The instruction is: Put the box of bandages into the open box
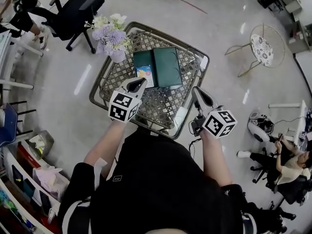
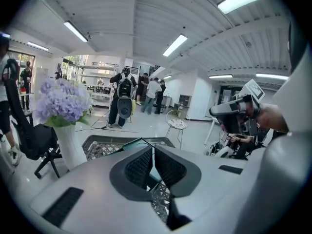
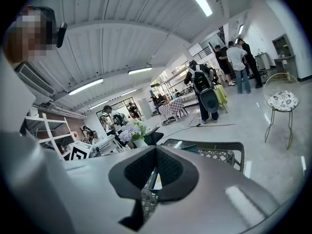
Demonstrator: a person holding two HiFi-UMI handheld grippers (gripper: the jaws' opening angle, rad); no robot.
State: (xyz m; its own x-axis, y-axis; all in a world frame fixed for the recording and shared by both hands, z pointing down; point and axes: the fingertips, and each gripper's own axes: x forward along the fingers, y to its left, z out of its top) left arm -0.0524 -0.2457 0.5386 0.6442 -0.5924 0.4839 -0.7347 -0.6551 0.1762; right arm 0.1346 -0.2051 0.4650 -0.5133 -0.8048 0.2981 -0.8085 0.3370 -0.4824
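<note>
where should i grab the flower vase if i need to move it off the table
Grip the vase around its bare white body, below the flowers, coming in level from the person's side. It stands upright at the table's far left corner, and the blooms spread over its mouth, so a top approach is probably blocked.

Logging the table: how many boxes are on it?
2. A dark green open box lies on the table, with a colourful bandage box at the near end of its left half. The left gripper and right gripper cover some of it, so another may be hidden.
</note>
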